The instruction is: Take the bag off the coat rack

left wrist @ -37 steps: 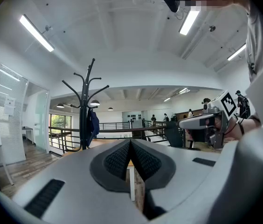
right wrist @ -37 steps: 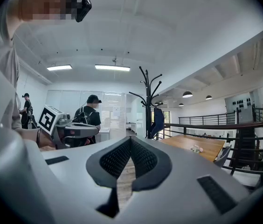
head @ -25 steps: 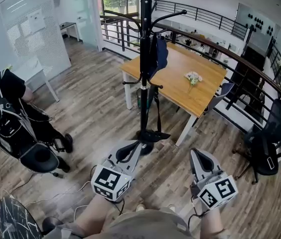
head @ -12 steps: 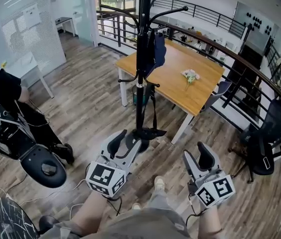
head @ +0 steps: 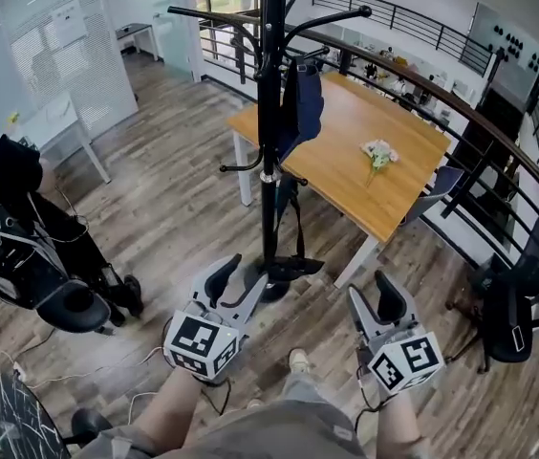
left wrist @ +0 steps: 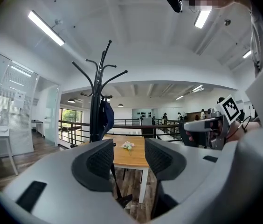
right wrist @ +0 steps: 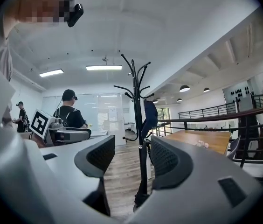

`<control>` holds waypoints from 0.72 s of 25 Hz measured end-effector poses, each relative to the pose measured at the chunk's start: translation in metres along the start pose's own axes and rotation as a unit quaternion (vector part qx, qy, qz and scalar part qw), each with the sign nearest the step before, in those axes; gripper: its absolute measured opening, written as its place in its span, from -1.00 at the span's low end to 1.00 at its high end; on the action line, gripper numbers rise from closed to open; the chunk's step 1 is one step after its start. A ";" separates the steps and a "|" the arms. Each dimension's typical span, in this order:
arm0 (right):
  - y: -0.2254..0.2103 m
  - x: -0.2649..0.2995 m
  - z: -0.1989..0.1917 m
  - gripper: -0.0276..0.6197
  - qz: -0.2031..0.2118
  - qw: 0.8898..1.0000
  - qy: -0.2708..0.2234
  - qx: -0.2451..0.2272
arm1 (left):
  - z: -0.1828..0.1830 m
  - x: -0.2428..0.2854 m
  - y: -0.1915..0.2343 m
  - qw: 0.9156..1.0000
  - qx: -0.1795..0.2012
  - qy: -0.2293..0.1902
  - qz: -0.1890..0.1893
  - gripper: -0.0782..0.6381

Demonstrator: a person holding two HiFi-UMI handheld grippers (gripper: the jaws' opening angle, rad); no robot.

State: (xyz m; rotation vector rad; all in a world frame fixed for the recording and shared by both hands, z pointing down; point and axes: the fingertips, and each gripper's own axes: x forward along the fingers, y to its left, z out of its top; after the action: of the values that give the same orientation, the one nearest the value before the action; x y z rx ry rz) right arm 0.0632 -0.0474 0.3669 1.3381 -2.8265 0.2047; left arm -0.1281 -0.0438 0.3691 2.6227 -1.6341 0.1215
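1. The wooden floor (head: 174, 208) is wide and open around the rack. A person (head: 11, 189) stands off to the left, well apart from it.
2. The wooden table (head: 346, 165) stands just behind the coat rack. If the rack tips that way, it could bang into the table.
3. The coat rack (head: 269, 161) is tall and thin and stands upright on a small round foot. A hard sideways pull on the bag could rock it or knock it over.
4. The dark blue bag (head: 304, 103) hangs high on the rack, on the table side. A long black strap (head: 299, 223) seems to drop from it down to the foot. The strap could catch on a lower hook when the bag is lifted.
5. The left gripper (head: 241, 277) and the right gripper (head: 375, 304) are low, near the rack's foot and far below the bag. Both have their jaws spread wide with nothing between them. A pinch on thin cloth alone could slip.
6. The little flowers (head: 377, 153) lie on the table. A swinging bag could sweep them off.
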 end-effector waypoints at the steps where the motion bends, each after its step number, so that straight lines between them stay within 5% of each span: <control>1: -0.008 0.009 -0.002 -0.18 0.007 1.000 0.005 0.003 | -0.002 0.008 0.003 1.000 0.000 0.006 0.006 -0.18; 11: -0.074 0.105 -0.006 -0.17 0.089 0.996 0.016 0.026 | -0.017 0.092 0.030 0.996 0.002 0.065 0.061 -0.18; 18: -0.101 0.164 -0.025 -0.17 0.143 0.988 0.049 0.010 | -0.035 0.132 0.051 0.990 -0.051 0.082 0.107 -0.19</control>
State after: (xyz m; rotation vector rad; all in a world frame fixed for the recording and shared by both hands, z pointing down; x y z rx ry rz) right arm 0.0357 -0.2335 0.4130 0.8907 -2.9259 0.2930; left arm -0.1172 -0.1812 0.4161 2.2907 -1.8064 0.2492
